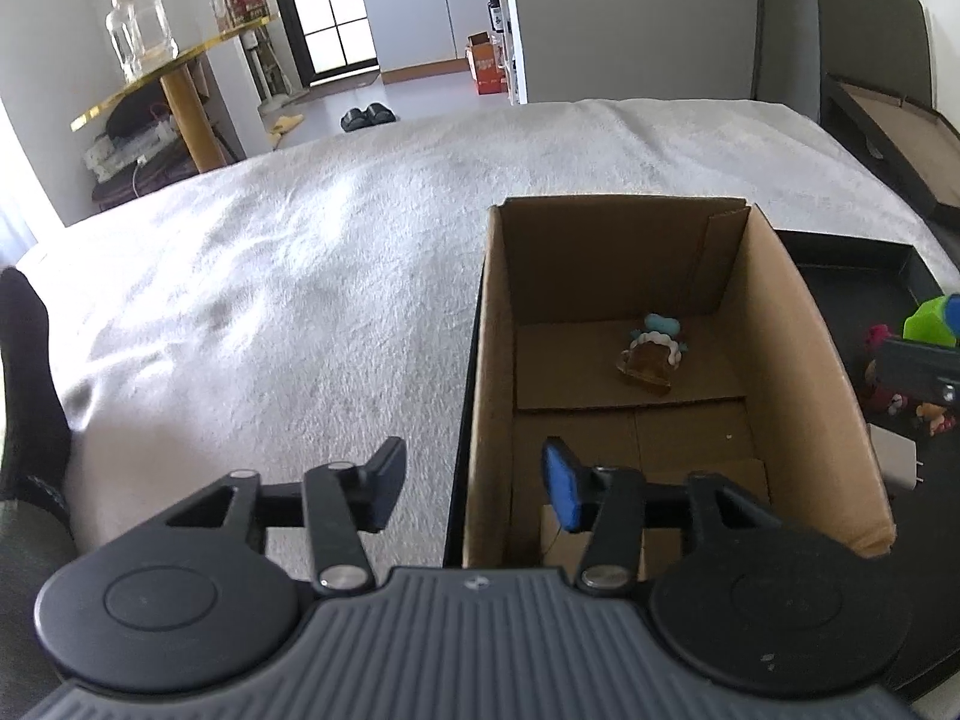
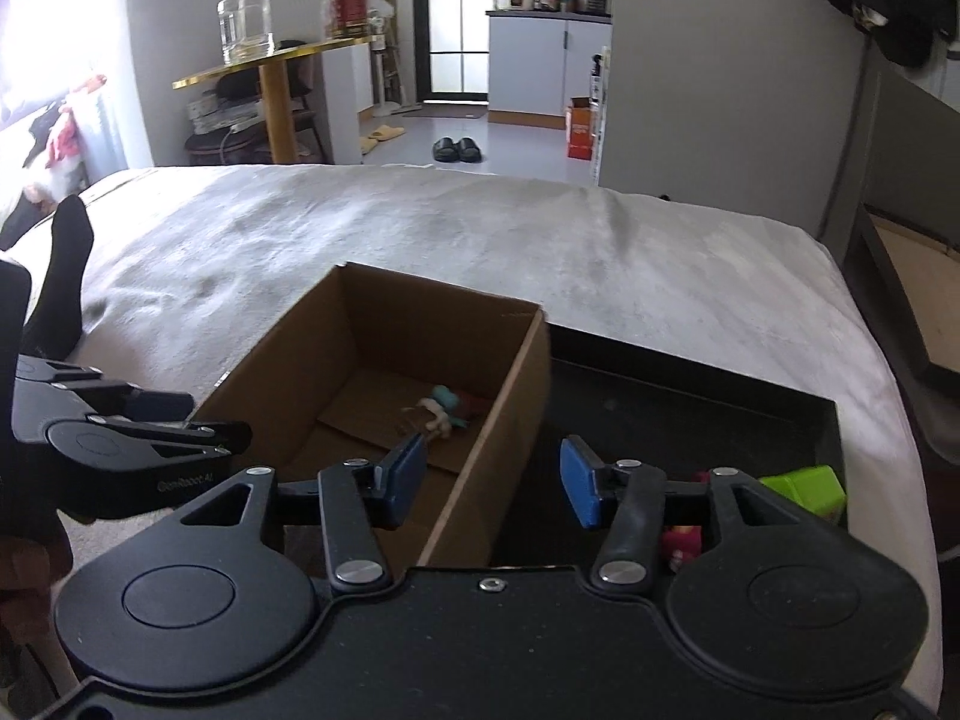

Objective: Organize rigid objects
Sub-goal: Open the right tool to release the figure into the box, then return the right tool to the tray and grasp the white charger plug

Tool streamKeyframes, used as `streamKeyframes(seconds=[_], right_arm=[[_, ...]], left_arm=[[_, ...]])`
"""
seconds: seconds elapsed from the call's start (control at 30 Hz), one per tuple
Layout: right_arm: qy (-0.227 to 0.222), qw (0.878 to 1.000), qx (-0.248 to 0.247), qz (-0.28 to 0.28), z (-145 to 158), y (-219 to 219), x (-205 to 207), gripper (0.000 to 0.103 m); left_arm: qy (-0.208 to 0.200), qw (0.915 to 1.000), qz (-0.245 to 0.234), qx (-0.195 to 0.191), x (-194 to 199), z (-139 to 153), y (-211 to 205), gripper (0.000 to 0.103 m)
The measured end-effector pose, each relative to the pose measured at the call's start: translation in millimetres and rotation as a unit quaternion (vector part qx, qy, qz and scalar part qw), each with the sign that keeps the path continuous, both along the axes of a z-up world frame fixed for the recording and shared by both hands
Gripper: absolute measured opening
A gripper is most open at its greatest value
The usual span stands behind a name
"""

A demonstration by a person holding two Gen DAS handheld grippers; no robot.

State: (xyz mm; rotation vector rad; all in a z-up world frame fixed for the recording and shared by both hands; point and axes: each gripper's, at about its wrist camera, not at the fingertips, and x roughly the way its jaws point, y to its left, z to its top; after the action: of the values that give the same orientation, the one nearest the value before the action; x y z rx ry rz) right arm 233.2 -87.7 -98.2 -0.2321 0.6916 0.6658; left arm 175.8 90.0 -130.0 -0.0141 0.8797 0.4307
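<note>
Here the left gripper (image 1: 474,489) hangs with its fingers spread wide and nothing between them, straddling the near left wall of the box (image 1: 489,360): the left finger is over the blanket (image 1: 270,276), the blue-padded right finger inside the box's rim. The box stands open-topped on the bed, its four walls upright, with one toy (image 1: 651,357), brown with a teal top, lying on the floor flap near the far wall, apart from all four sides; the near half of the box floor is bare cardboard. Just right of the box, touching its right wall, sits a black tray (image 1: 852,252) with low edges. A green block (image 1: 930,318) and a few small pink and red figures (image 1: 882,360) lie toward the tray's near right part, partly hidden by dark hardware. In the right wrist view the right gripper (image 2: 492,483) is also wide open and holds nothing, its left finger over the box interior, its right finger over the tray (image 2: 690,372), so that the box's right wall (image 2: 516,396) runs up between them. The far part of the tray is bare, and the green block (image 2: 804,489) shows just beyond the right finger's linkage. The left gripper (image 2: 198,420) shows at the left edge, beside the box's left corner. A black-socked foot (image 2: 63,276) rests on the blanket left of the box, well apart from it.
</note>
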Motion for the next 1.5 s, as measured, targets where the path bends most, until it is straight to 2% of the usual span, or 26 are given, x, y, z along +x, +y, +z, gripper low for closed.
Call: streamKeyframes(seconds=[0.1, 0.17, 0.43, 0.63, 0.77, 1.03, 1.3, 1.5], right_arm=[[-0.006, 1.0, 0.002, -0.014, 0, -10, 0, 0.071], [-0.008, 1.0, 0.004, -0.018, 0, -16, 0, 0.074], [0.008, 0.999, 0.02, -0.037, -7, -40, 6, 0.074], [0.016, 0.998, 0.024, -0.048, -17, -57, 7, 0.079], [0.023, 0.998, 0.028, -0.054, -24, -67, 9, 0.082], [0.044, 0.997, 0.032, -0.058, -42, -80, 11, 0.082], [0.071, 0.995, 0.025, -0.063, -64, -85, 16, 0.082], [0.098, 0.991, 0.029, -0.083, -82, -86, 28, 0.082]], left_arm=[[-0.001, 1.0, -0.004, 0.005, 1, 2, -5, 0.052], [-0.003, 1.0, -0.006, 0.003, 2, 4, -7, 0.052], [-0.001, 0.9999, -0.009, 0.012, 5, 7, -16, 0.052], [0.003, 0.9996, -0.011, 0.027, 8, 8, -22, 0.052], [0.014, 0.9989, -0.007, 0.045, 11, 4, -22, 0.052], [0.041, 0.998, 0.01, 0.047, 15, 0, -21, 0.052], [0.059, 0.9965, 0.005, 0.06, 21, -7, -28, 0.073], [0.064, 0.9955, -0.005, 0.07, 25, -10, -36, 0.078]])
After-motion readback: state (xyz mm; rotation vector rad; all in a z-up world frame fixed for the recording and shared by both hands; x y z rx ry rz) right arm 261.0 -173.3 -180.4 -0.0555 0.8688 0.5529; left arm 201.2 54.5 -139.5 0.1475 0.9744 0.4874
